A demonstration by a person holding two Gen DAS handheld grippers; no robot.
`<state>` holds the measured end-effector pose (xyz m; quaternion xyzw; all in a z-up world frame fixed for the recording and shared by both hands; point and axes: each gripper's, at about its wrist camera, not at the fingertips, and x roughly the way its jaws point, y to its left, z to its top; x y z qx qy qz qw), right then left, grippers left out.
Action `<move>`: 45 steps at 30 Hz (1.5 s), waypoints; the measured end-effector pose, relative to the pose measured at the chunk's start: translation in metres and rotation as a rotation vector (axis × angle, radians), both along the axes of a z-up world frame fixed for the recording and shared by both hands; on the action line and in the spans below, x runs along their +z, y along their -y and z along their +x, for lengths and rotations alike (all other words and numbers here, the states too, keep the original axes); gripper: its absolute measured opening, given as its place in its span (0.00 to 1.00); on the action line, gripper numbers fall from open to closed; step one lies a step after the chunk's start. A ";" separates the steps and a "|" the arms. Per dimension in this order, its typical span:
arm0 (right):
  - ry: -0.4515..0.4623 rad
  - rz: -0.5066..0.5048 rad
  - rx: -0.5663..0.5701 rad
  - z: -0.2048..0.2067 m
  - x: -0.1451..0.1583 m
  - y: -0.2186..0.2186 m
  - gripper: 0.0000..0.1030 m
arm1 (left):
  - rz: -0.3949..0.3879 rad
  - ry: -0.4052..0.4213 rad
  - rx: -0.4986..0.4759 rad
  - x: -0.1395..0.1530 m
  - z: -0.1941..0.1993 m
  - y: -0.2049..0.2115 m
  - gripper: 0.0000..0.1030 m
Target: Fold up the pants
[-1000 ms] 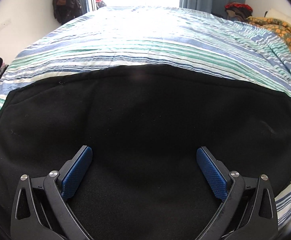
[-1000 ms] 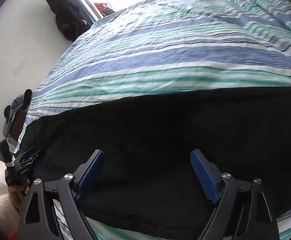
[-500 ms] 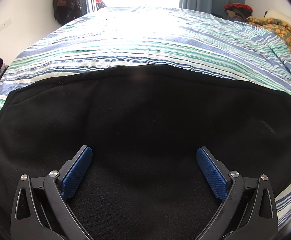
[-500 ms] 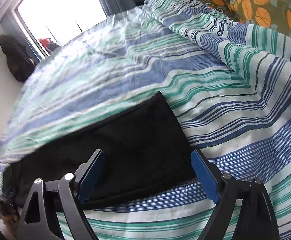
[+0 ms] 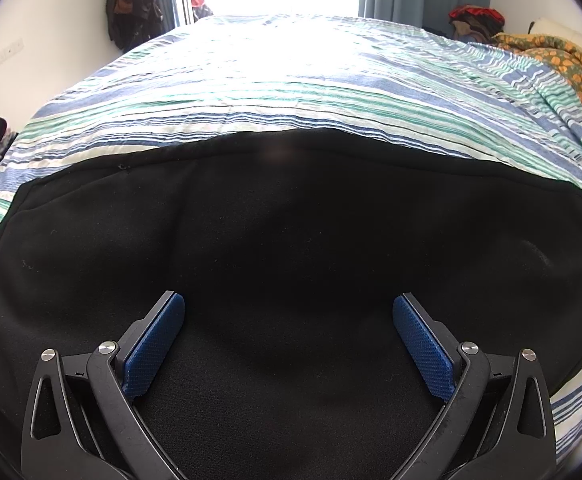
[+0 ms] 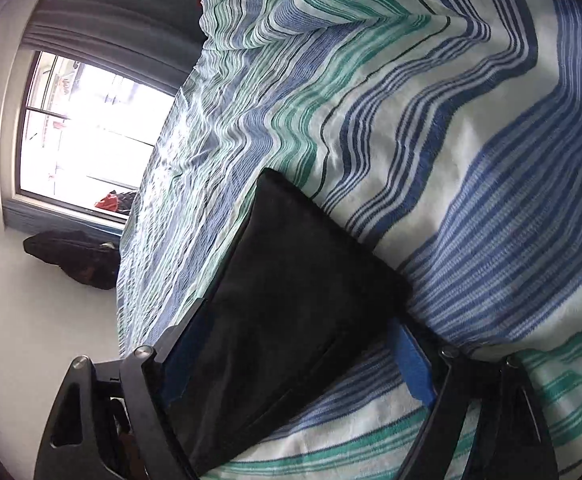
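Lying flat on a bed with a blue, green and white striped cover [image 5: 291, 80], the black pants [image 5: 291, 240] stretched as one long band from the person's left to their right, parallel to the near edge of the bed. The left gripper [image 5: 289, 322] hovered low over the wide middle of the fabric, its blue-padded fingers spread well apart and holding nothing. The right gripper [image 6: 295, 330] was at the far right end of the pants, where the leg hem [image 6: 331, 240] formed a squared corner against the stripes. Its fingers were also spread, one on each side of that leg end, with the cloth running back between them; whether either pad touched it could not be told. The right gripper seemed the nearer one to take the hem and carry it leftward along the long axis.
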<state>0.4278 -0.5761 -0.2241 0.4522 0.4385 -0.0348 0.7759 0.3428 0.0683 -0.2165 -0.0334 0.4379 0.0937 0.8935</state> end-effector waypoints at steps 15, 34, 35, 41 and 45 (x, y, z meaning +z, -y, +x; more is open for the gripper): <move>0.556 -0.939 0.755 -0.222 0.189 -0.170 0.15 | 0.046 -0.028 0.002 -0.002 0.004 0.004 1.00; 0.326 -0.723 0.522 -0.302 0.160 -0.238 0.83 | -0.065 -0.098 -0.183 0.061 -0.128 0.064 0.99; 0.323 -0.671 0.569 -0.305 0.150 -0.263 0.83 | -0.057 -0.109 -0.218 0.057 -0.142 0.072 0.99; 0.047 -0.440 0.728 -0.316 0.065 -0.302 0.80 | 0.034 -0.168 -0.333 0.020 -0.193 0.090 1.00; 0.009 -0.329 0.389 -0.337 0.061 -0.218 0.79 | 0.025 -0.153 -0.307 0.026 -0.203 0.072 1.00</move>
